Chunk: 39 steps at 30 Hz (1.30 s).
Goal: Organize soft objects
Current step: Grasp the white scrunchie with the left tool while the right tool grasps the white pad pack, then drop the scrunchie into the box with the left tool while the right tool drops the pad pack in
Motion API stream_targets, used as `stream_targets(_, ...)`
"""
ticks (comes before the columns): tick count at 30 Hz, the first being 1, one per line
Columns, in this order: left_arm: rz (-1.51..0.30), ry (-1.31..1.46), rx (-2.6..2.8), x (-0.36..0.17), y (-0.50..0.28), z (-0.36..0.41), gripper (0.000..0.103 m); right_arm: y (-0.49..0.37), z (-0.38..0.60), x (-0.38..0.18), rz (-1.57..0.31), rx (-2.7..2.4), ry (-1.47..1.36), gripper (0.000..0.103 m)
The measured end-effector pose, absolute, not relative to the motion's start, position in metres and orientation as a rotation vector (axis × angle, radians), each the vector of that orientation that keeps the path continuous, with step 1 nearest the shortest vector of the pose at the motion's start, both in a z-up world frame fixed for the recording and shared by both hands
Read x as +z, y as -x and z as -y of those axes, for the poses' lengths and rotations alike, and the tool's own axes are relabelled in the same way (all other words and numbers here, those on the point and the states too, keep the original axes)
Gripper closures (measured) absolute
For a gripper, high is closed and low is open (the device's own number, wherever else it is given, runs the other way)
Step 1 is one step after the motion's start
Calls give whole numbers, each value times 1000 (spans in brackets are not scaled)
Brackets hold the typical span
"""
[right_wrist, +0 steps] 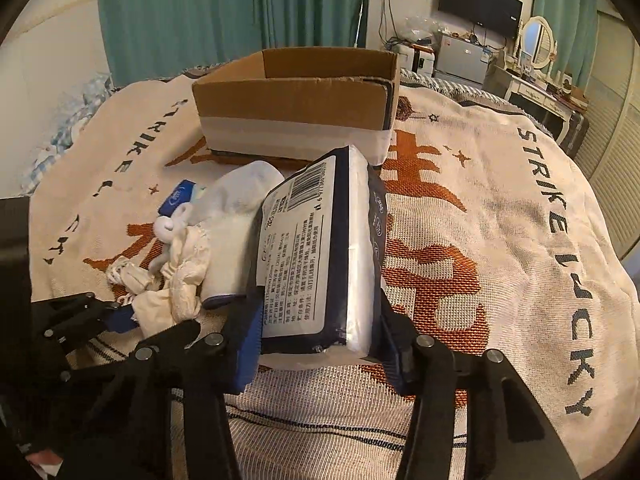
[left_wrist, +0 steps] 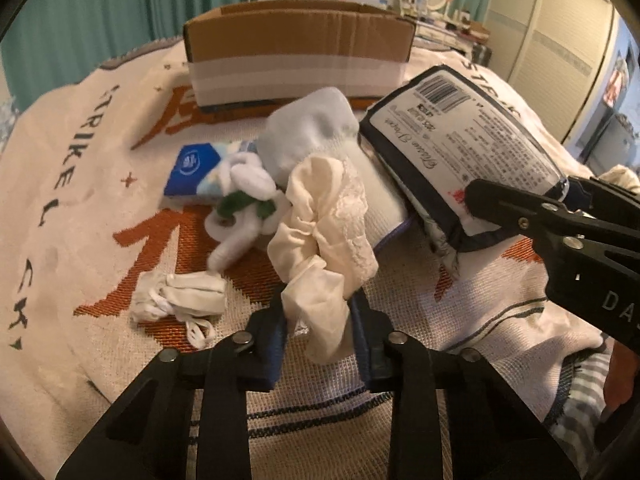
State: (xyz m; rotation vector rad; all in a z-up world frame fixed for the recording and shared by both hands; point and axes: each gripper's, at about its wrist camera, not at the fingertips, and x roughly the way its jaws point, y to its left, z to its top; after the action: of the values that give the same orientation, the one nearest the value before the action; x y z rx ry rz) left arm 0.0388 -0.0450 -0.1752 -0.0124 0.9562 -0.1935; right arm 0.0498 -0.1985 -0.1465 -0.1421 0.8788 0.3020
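My left gripper (left_wrist: 318,336) is shut on a cream lace-edged cloth (left_wrist: 324,220), which hangs up out of its jaws. My right gripper (right_wrist: 320,344) is shut on a dark-blue tissue pack (right_wrist: 320,256) with a white label, lifted off the blanket; it also shows in the left wrist view (left_wrist: 460,148). An open cardboard box (left_wrist: 300,52) stands behind the pile, also in the right wrist view (right_wrist: 296,108). A pale blue sock (left_wrist: 308,128), a small blue tissue packet (left_wrist: 192,168), a white plush toy (left_wrist: 244,200) and a white mask (left_wrist: 180,300) lie on the blanket.
A cream woven blanket (right_wrist: 500,220) with orange characters and dark lettering covers the bed. Green curtains (right_wrist: 224,12) hang behind. A dresser with a mirror (right_wrist: 536,44) and a wall screen (right_wrist: 480,0) stand at the far right, beside wardrobe doors (left_wrist: 560,40).
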Motion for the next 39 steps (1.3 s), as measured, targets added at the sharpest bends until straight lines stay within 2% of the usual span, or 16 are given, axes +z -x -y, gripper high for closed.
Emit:
stream_targets(7,-888,15,-205,-144,-22,41,81,-30,204,-118,-810,309,132,56)
stream_targets(20,-715,15,-229,-56,-20,31,81,-23,217,-29,-643,354,41,56)
stream_targets(30,-614,-16,-214,-12,-117,22,81,-113,201,14,-590,408,-9,56)
stream_targets(39,-625,-62,-209,-41,-222,23,79,-223,182,-25,-664,386,-39,56)
